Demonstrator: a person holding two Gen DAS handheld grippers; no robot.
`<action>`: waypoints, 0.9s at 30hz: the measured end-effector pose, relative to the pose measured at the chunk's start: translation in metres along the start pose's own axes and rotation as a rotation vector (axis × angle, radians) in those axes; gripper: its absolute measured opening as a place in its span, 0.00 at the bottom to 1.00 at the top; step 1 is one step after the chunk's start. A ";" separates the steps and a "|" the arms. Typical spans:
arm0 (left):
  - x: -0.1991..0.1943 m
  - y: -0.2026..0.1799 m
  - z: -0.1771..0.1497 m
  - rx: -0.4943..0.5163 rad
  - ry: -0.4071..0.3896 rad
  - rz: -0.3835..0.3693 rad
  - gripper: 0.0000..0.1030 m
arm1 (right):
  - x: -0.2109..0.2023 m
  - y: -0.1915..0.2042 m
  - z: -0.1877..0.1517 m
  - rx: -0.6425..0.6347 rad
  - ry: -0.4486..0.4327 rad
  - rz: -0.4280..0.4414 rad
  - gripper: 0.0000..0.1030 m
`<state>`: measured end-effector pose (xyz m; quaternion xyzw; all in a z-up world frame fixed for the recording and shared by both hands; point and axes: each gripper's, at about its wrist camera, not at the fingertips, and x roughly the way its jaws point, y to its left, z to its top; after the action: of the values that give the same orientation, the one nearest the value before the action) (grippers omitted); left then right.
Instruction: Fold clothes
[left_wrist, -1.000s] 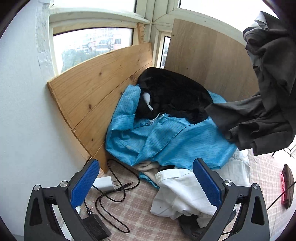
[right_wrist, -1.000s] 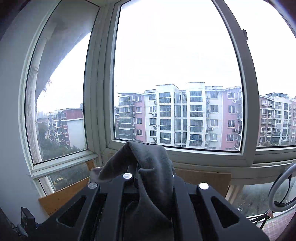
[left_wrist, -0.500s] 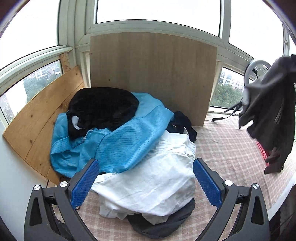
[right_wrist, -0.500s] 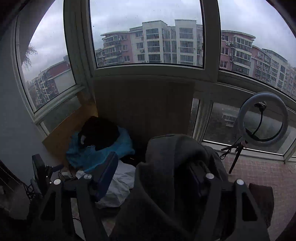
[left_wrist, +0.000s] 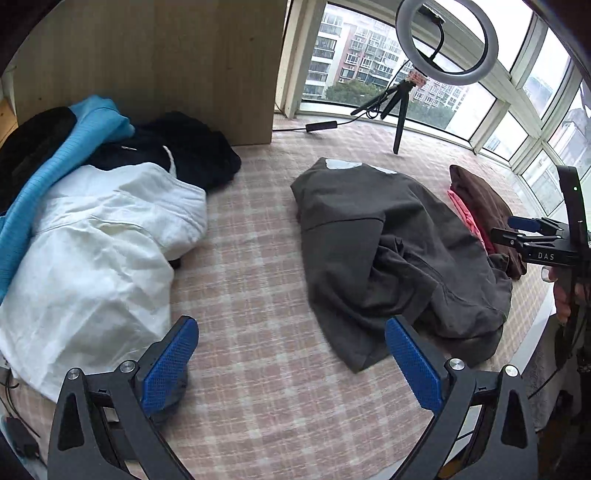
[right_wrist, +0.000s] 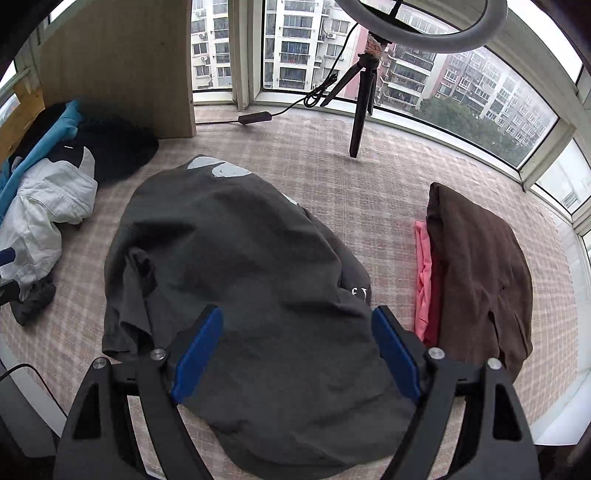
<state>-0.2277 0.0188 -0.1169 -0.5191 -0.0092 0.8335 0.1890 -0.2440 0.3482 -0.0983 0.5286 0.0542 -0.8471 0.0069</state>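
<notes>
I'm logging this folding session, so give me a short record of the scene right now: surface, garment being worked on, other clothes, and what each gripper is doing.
surface: checked mat by the windows
garment in work: dark grey T-shirt, lying crumpled on the mat, unfolded
unsorted pile: white shirt, blue shirt and black garment, at the left by the wooden board
folded stack: brown garment over pink garment, right of the T-shirt
left gripper: open, empty
right gripper: open over the T-shirt, not gripping
other: ring light on tripod

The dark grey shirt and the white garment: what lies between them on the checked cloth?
Nothing: between the dark grey shirt and the white garment the checked cloth is bare, as the left wrist view shows.
</notes>
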 end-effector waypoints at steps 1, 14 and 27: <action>0.013 -0.013 0.002 -0.016 0.026 -0.022 0.99 | 0.008 -0.010 0.001 0.004 0.006 0.013 0.79; 0.080 -0.053 0.019 -0.172 0.103 0.005 0.07 | 0.079 -0.094 -0.034 0.016 0.136 0.101 0.80; -0.144 0.104 -0.070 -0.428 -0.189 0.200 0.06 | 0.017 0.005 -0.114 -0.004 0.315 0.640 0.27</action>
<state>-0.1425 -0.1373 -0.0469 -0.4655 -0.1518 0.8719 -0.0101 -0.1487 0.3553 -0.1636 0.6428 -0.1121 -0.7102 0.2643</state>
